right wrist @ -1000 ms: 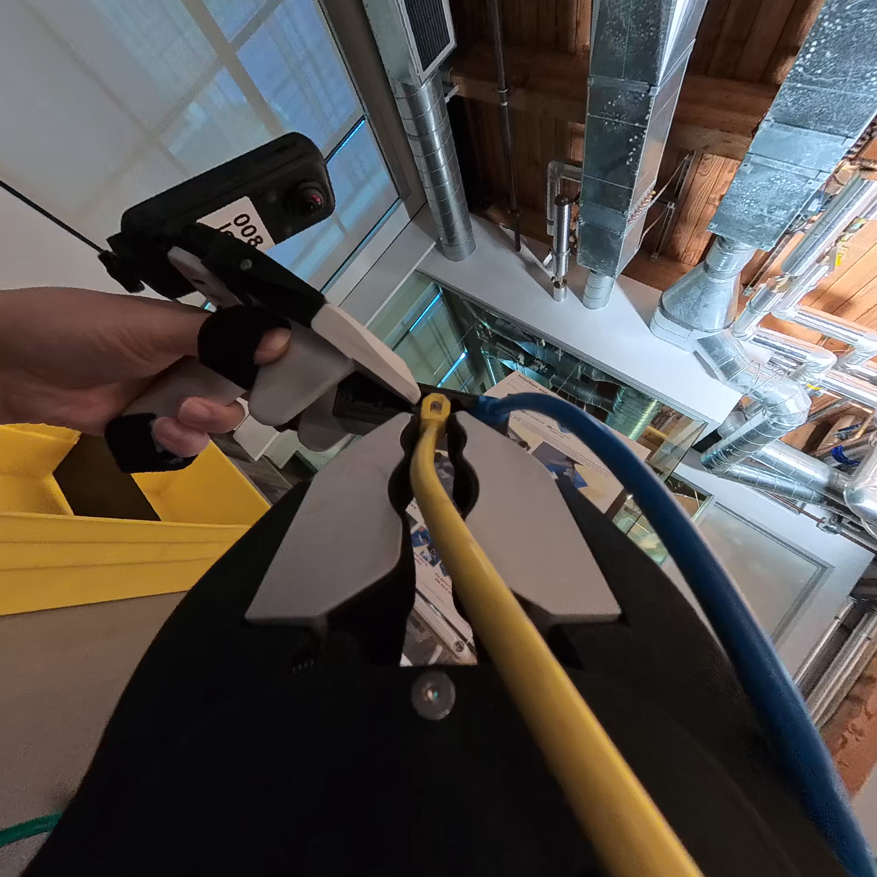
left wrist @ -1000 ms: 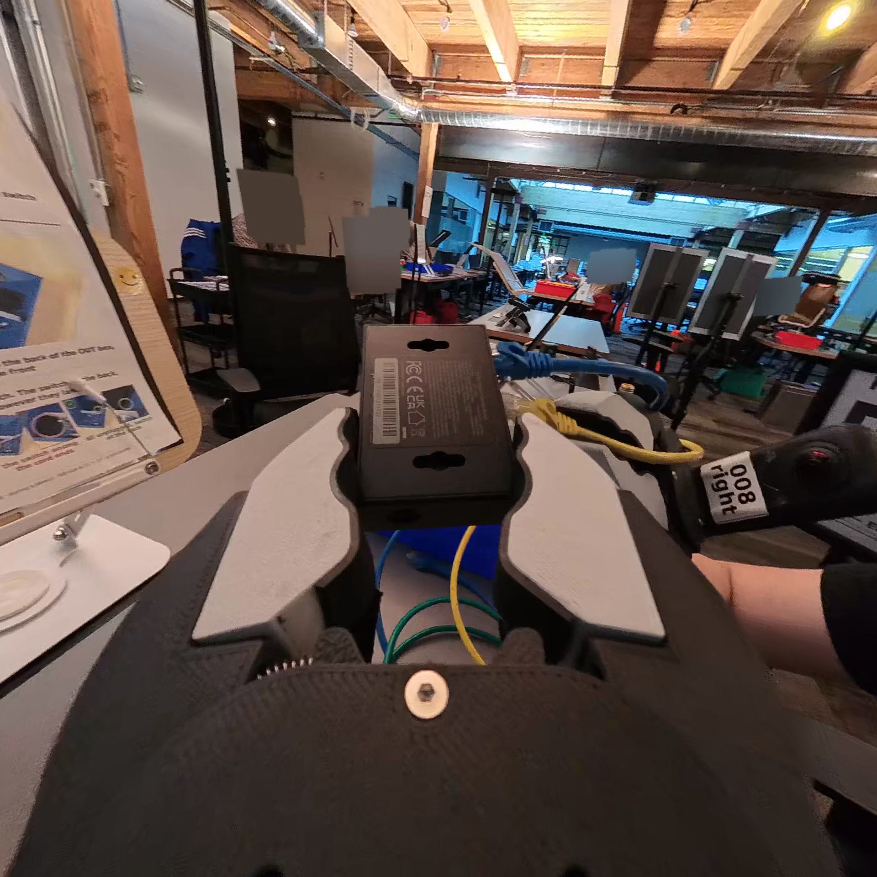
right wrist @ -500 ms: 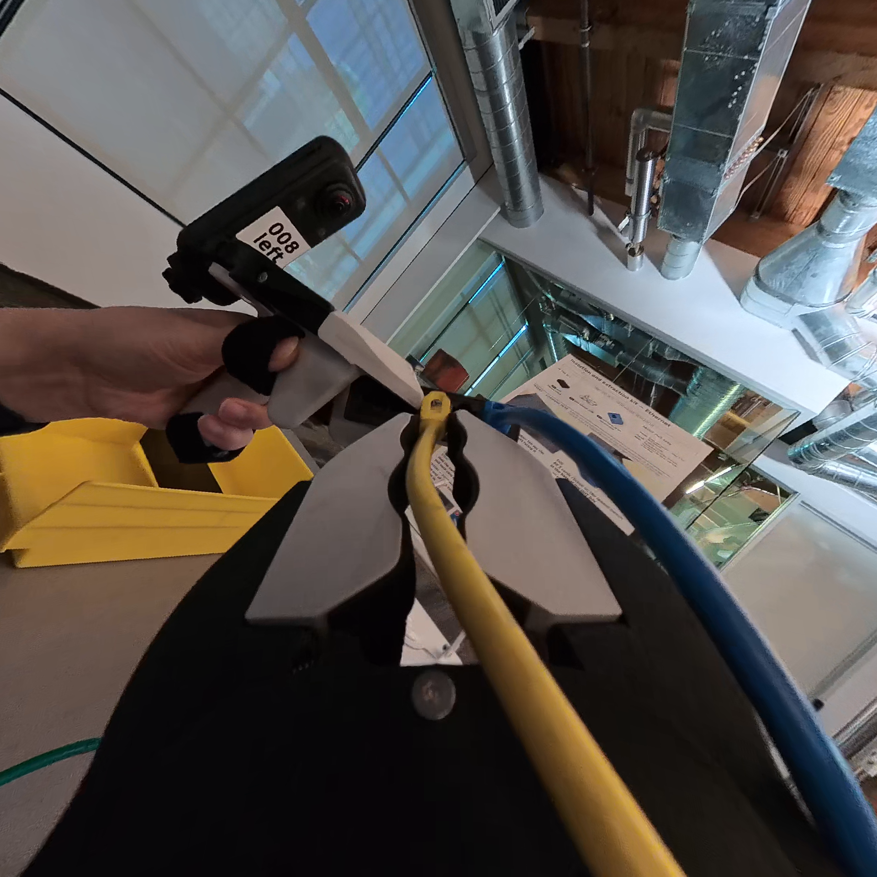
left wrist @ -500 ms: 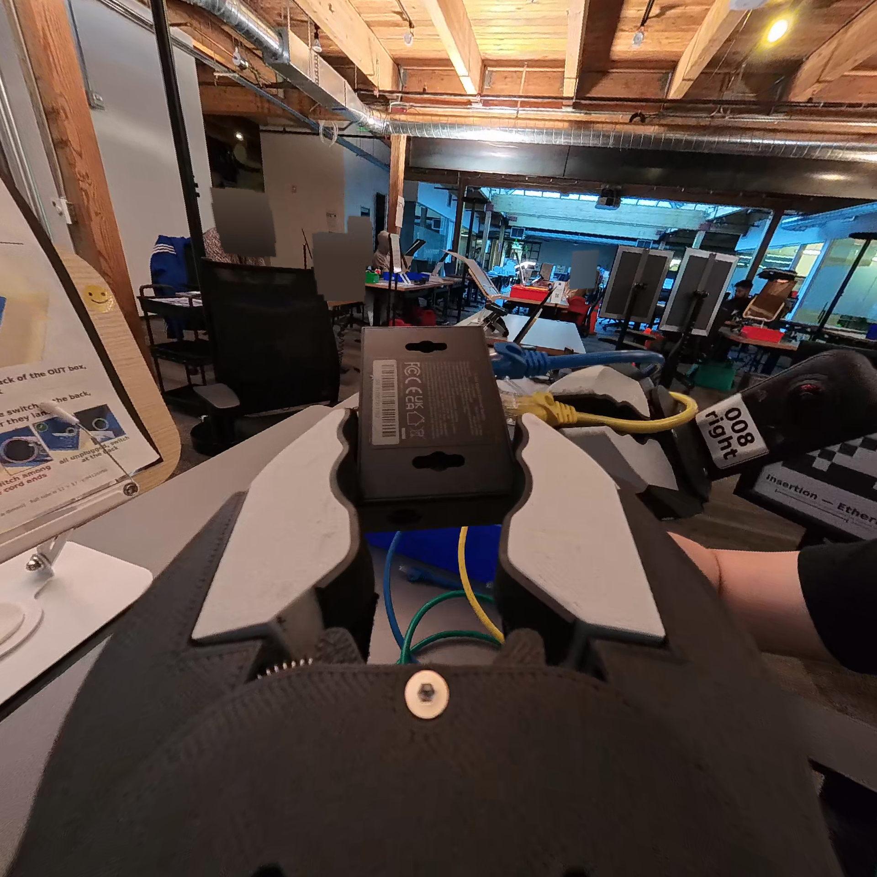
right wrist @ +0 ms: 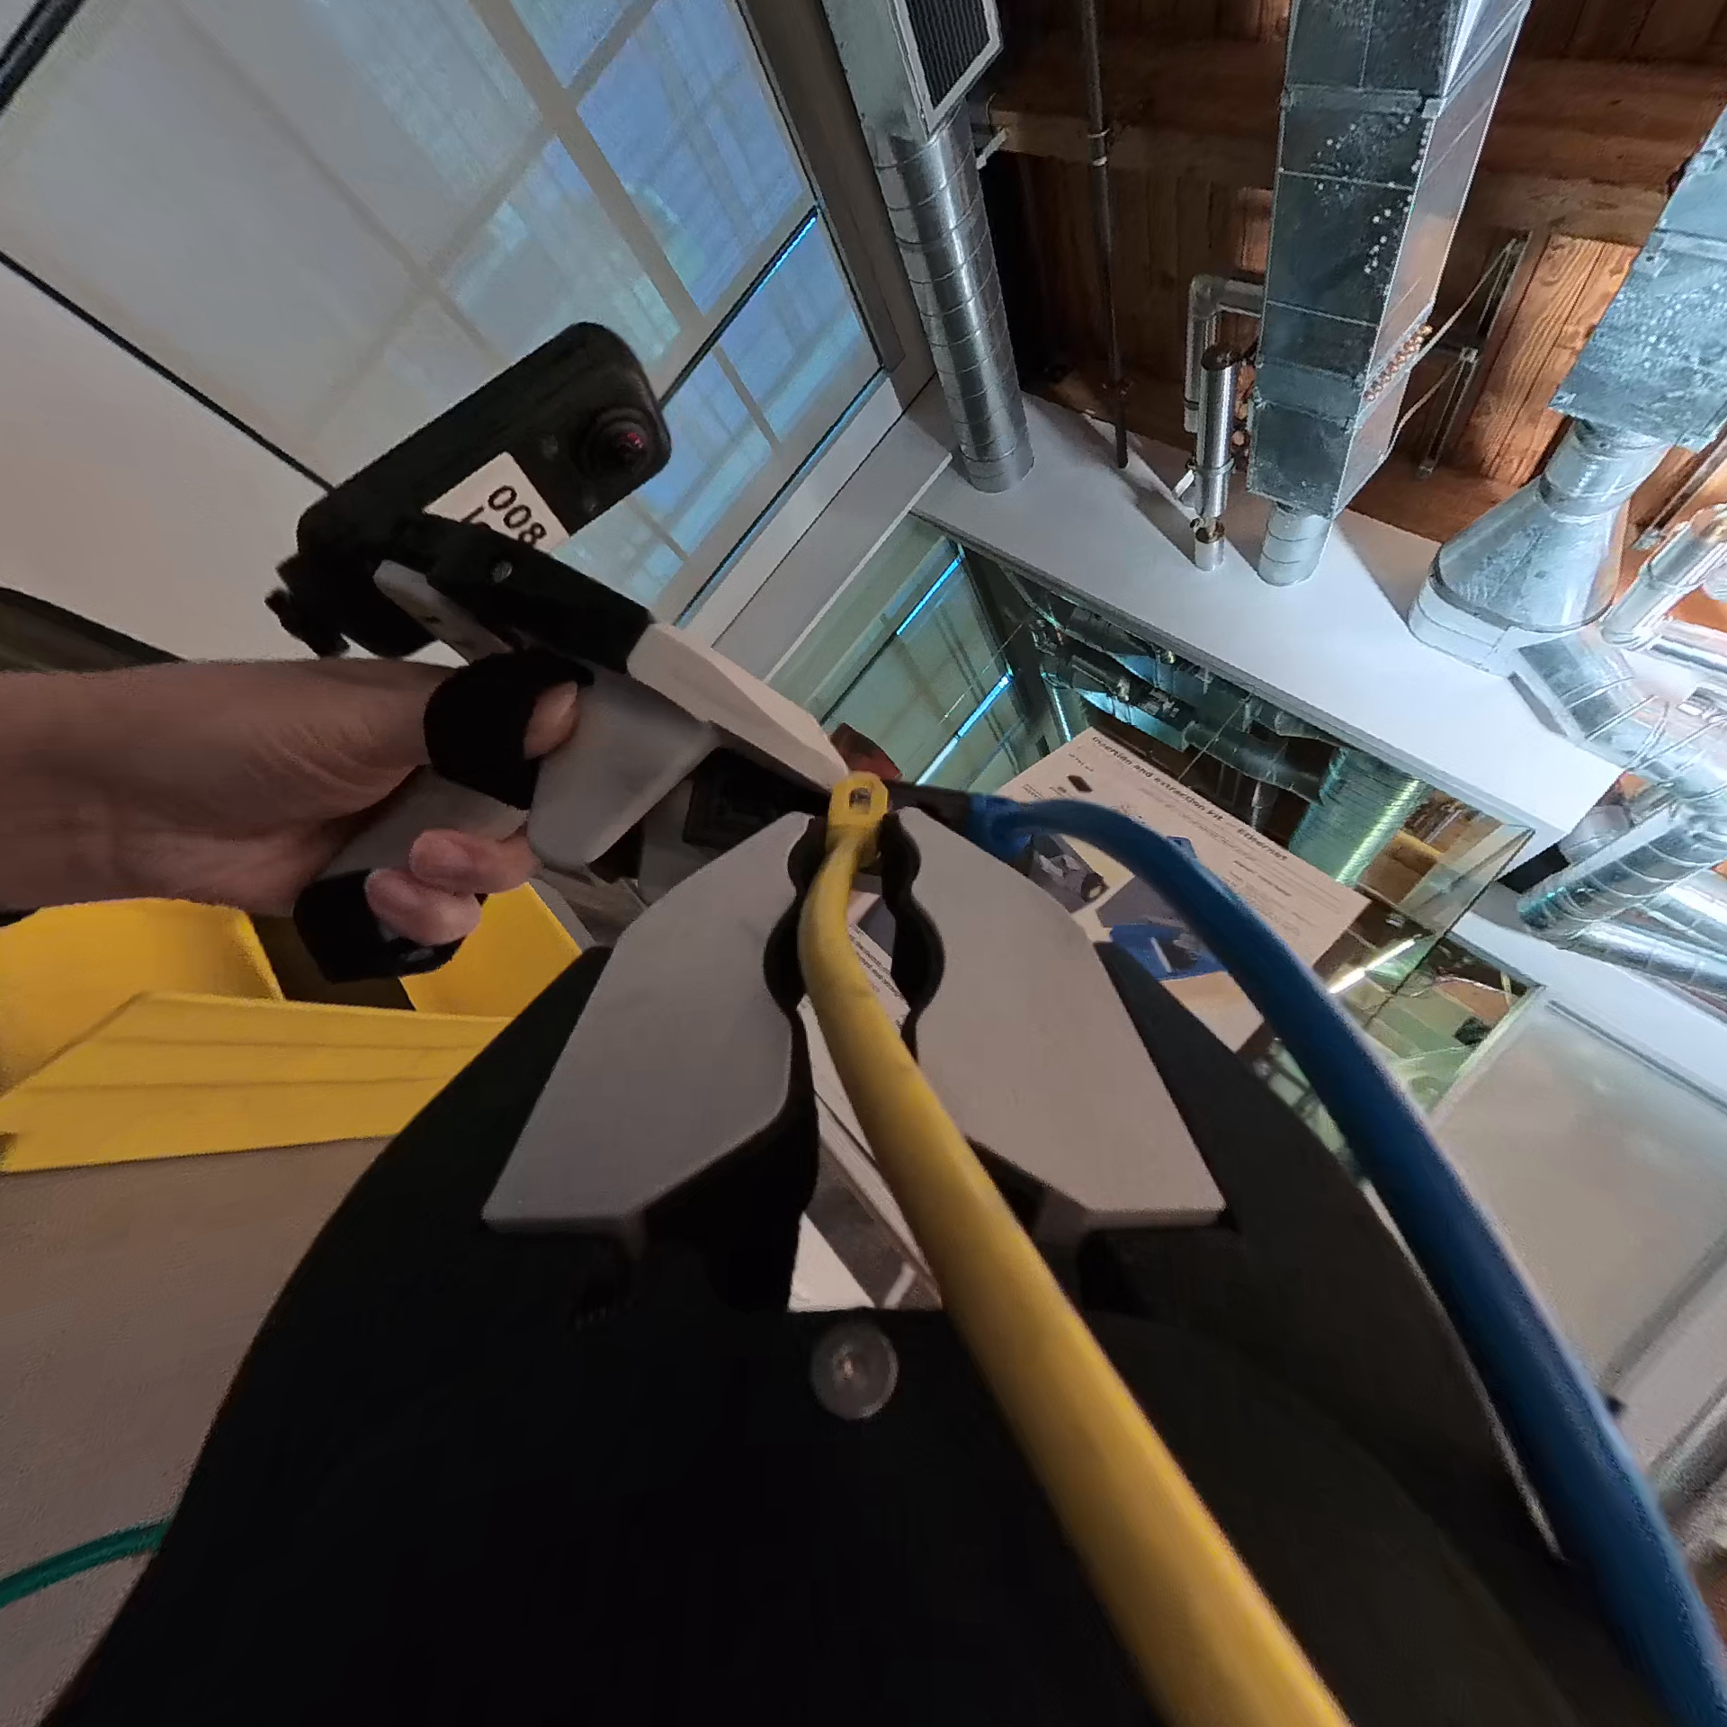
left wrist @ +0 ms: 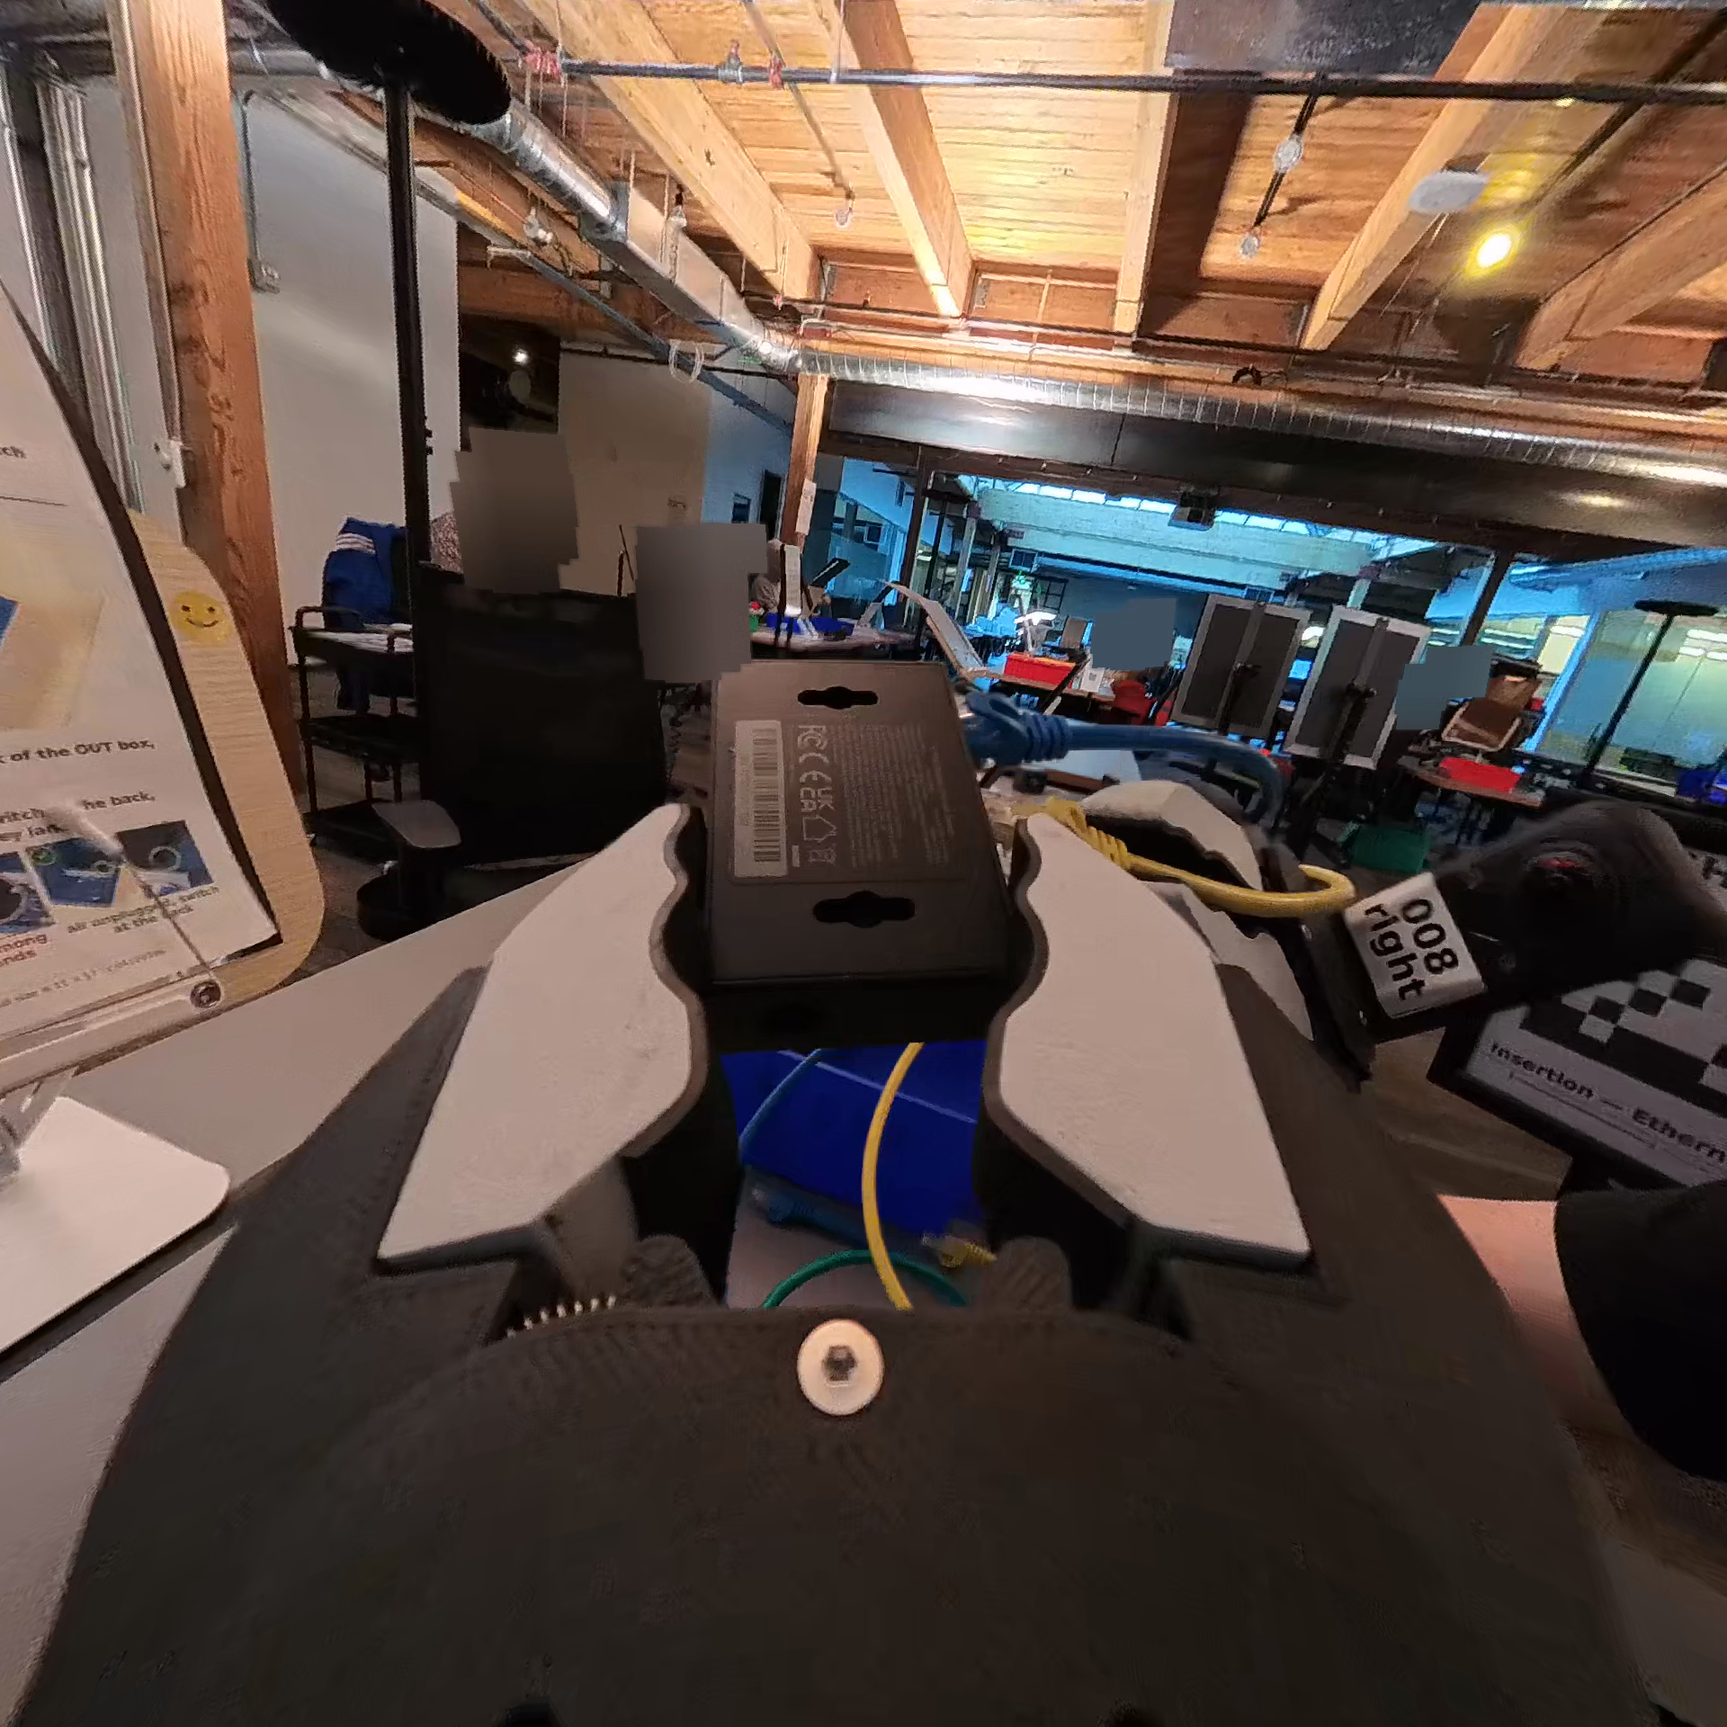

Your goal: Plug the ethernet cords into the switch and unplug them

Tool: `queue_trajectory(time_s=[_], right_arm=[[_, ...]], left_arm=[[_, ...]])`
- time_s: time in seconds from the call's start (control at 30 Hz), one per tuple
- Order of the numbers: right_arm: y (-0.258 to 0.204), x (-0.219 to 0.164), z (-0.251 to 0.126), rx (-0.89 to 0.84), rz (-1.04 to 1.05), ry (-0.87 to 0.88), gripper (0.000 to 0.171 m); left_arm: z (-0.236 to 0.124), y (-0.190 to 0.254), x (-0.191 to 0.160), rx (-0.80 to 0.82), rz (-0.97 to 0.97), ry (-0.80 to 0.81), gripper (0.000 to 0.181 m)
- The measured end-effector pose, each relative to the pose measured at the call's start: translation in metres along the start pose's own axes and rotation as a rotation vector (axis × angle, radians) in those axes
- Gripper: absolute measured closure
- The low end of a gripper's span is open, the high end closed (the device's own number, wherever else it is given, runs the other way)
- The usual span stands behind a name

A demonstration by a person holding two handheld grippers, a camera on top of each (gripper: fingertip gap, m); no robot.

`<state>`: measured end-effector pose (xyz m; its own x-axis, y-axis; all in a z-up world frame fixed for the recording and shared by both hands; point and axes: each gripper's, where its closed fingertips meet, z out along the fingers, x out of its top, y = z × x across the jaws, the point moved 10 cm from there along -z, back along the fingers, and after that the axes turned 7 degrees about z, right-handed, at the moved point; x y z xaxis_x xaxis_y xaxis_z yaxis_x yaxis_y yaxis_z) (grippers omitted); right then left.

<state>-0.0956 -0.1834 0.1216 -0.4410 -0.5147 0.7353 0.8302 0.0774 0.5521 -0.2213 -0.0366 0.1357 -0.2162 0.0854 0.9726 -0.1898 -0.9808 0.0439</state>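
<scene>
My left gripper [left wrist: 846, 897] is shut on the black switch [left wrist: 846, 804], held in the air with its labelled underside up. A blue ethernet cord [left wrist: 1014, 734] is plugged into the switch's right side. My right gripper [right wrist: 852, 827] is shut on the yellow ethernet cord [right wrist: 846, 897] just behind its plug [right wrist: 858, 806], right at the switch's port side. In the left wrist view the right gripper [left wrist: 1168, 832] sits to the right of the switch with the yellow cord [left wrist: 1103, 841]. The blue cord [right wrist: 1215, 897] runs along the right. The port itself is hidden.
A blue bin [left wrist: 841, 1112] and loose green cord [left wrist: 841, 1271] lie on the grey table [left wrist: 280, 1075] below the switch. An instruction board [left wrist: 103, 794] stands at left. A yellow bin [right wrist: 187, 1028] sits behind the left hand [right wrist: 187, 776]. A checkered sign [left wrist: 1607, 1056] stands at right.
Both views have tilted upward and shifted slightly. The yellow plug stays pressed at the switch's side; both grips are unchanged.
</scene>
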Motion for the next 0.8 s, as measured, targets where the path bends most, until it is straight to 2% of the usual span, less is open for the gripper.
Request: queue_trajectory(time_s=[0.13,0.23,0.3,0.37,0.5,0.67,0.77,0.8], right_arm=[[0.001,0.003,0.0,0.01,0.027,0.002,0.158],[-0.002,0.004,0.001,0.023,0.042,-0.009,0.158],[-0.004,0.004,-0.001,0.008,0.033,0.023,0.158],[-0.003,0.003,0.0,0.015,0.031,0.018,0.158],[0.002,0.003,0.0,0.071,0.054,0.013,0.158],[0.004,0.003,-0.006,0.079,0.026,0.087,0.158],[0.007,0.007,-0.007,0.074,0.065,0.091,0.158],[0.007,0.008,-0.008,0.076,0.078,0.098,0.158]], left_arm=[[-0.003,0.001,0.001,-0.029,0.049,0.065,0.12],[-0.009,0.003,0.005,-0.059,0.041,0.163,0.128],[-0.009,0.004,0.005,-0.041,0.061,0.144,0.136],[-0.009,0.003,0.005,-0.035,0.052,0.123,0.136],[-0.008,0.005,0.006,-0.036,0.057,0.106,0.134],[-0.004,0.018,0.006,-0.062,0.173,0.066,0.115],[-0.004,0.029,0.007,-0.015,0.369,-0.015,0.106],[-0.005,0.033,0.008,0.028,0.442,-0.027,0.109]])
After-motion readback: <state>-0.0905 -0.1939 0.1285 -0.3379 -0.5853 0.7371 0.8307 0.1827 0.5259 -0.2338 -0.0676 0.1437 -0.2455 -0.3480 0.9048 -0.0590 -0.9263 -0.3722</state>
